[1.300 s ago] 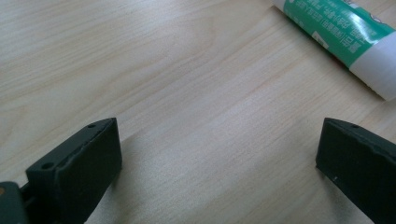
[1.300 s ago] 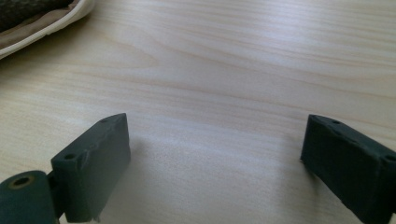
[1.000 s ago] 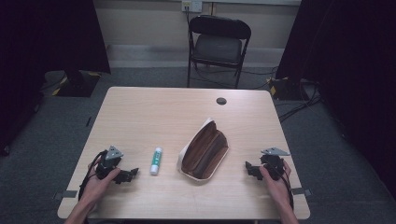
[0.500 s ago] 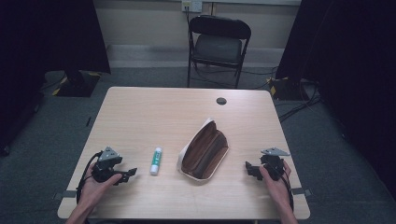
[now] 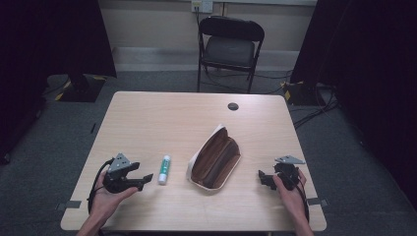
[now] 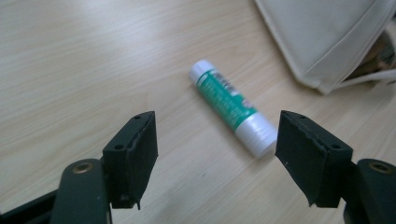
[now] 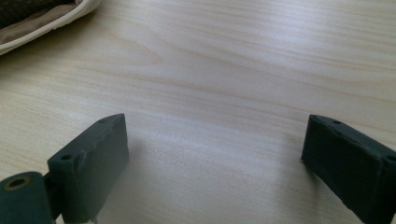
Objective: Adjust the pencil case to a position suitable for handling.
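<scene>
A green and white glue stick (image 5: 164, 169) (image 6: 232, 107) lies flat on the wooden table (image 5: 162, 118), left of an open cream pouch with a brown lining (image 5: 215, 158) (image 6: 336, 42). My left gripper (image 5: 143, 179) (image 6: 217, 158) is open, held low just left of the glue stick, and its jaws frame the stick without touching it. My right gripper (image 5: 262, 177) (image 7: 212, 161) is open too, near the table's front right, with bare wood between its jaws. A corner of the pouch (image 7: 37, 18) lies beyond it at the upper left.
A small black disc (image 5: 233, 106) sits in the tabletop near the far edge. A black folding chair (image 5: 229, 46) stands behind the table. Cables trail on the grey carpet at the right. Tape marks sit at both front corners.
My left gripper has edged a little toward the glue stick. The right gripper, pouch and glue stick have stayed put.
</scene>
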The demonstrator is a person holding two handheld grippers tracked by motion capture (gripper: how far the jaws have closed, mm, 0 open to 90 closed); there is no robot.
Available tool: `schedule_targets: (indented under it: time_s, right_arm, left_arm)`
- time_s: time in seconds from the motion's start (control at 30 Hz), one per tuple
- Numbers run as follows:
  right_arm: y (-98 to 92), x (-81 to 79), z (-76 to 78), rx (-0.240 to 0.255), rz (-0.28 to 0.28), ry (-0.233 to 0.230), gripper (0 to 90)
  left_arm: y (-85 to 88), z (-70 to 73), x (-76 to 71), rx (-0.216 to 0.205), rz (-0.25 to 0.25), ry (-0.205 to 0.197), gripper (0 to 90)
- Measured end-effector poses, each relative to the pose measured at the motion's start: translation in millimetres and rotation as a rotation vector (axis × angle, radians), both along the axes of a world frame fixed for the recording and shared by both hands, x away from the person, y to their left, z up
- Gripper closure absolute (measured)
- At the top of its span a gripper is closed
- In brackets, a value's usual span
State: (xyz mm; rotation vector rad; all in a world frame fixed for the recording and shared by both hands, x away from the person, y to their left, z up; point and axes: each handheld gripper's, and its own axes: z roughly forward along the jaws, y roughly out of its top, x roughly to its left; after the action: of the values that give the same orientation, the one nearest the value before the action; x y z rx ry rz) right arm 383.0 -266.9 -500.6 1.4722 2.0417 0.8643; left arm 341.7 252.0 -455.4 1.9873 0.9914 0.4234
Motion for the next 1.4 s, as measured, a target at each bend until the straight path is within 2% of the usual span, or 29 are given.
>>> schedule_targets:
  time_s: [0.07, 0.1, 0.27, 0.4, 0.5, 0.53, 0.6, 0.7, 0.77, 0.8, 0.9, 0.97, 1.13, 1.2, 1.37, 1.4]
  right_arm:
    - [0.0, 0.0, 0.0, 0.000, 0.000, 0.000, 6.1]
    - [0.0, 0.0, 0.0, 0.000, 0.000, 0.000, 6.1]
    - [0.0, 0.0, 0.0, 0.000, 0.000, 0.000, 6.0]
    - [0.0, 0.0, 0.0, -0.001, 0.000, 0.000, 6.1]
    - [0.0, 0.1, 0.0, -0.001, 0.000, 0.000, 6.0]
    - [0.1, 0.1, 0.0, 0.000, -0.002, 0.001, 5.9]
    - [0.0, 0.2, 0.0, 0.000, -0.001, 0.001, 5.8]
    - [0.0, 0.2, 0.0, -0.001, 0.000, 0.001, 5.8]
    - [-0.1, 0.2, 0.0, -0.001, 0.000, 0.001, 5.8]
    - [0.1, 0.2, 0.0, 0.000, -0.001, 0.001, 5.8]
    - [0.0, 0.2, 0.0, -0.001, -0.001, 0.001, 5.8]
    - [0.1, 0.2, 0.0, -0.001, -0.002, 0.000, 5.8]
    - [-0.1, 0.2, 0.0, -0.001, 0.001, 0.002, 5.8]
    - [0.1, 0.2, 0.0, 0.000, -0.002, 0.001, 5.8]
    - [-0.1, 0.2, 0.0, -0.001, 0.001, 0.002, 5.8]
    - [-0.1, 0.2, 0.1, 0.000, 0.001, 0.002, 5.7]
  left_arm:
    - [-5.3, 3.2, -0.8, -0.009, -0.009, 0.002, 34.4]
    - [-11.9, 5.8, -1.3, -0.008, -0.030, 0.009, 36.3]
    - [-23.0, 11.7, -1.4, -0.035, -0.061, 0.025, 39.4]
    - [-34.6, 19.7, -0.6, -0.034, -0.089, 0.011, 42.5]
    - [-39.7, 22.3, 1.6, -0.034, -0.100, 0.007, 49.7]
    - [-46.4, 24.3, 3.4, -0.051, -0.117, 0.008, 52.1]
    - [-49.7, 26.0, 4.6, -0.047, -0.133, 0.004, 54.6]
    - [-65.1, 33.9, 7.6, -0.072, -0.169, -0.019, 60.7]
    - [-69.4, 35.2, 8.3, -0.080, -0.174, -0.022, 60.7]
    - [-78.1, 36.5, 10.1, -0.090, -0.183, -0.022, 59.9]
    - [-86.7, 37.0, 12.7, -0.094, -0.194, -0.014, 53.7]
    - [-99.5, 39.8, 14.5, -0.096, -0.194, -0.019, 48.8]
    - [-112.8, 42.1, 18.7, -0.074, -0.193, -0.042, 45.5]
    - [-116.8, 37.8, 25.9, -0.048, -0.177, -0.037, 45.2]
    - [-120.0, 30.0, 33.3, -0.039, -0.167, -0.015, 45.0]
    - [-121.4, 28.6, 34.5, -0.024, -0.171, -0.009, 45.5]
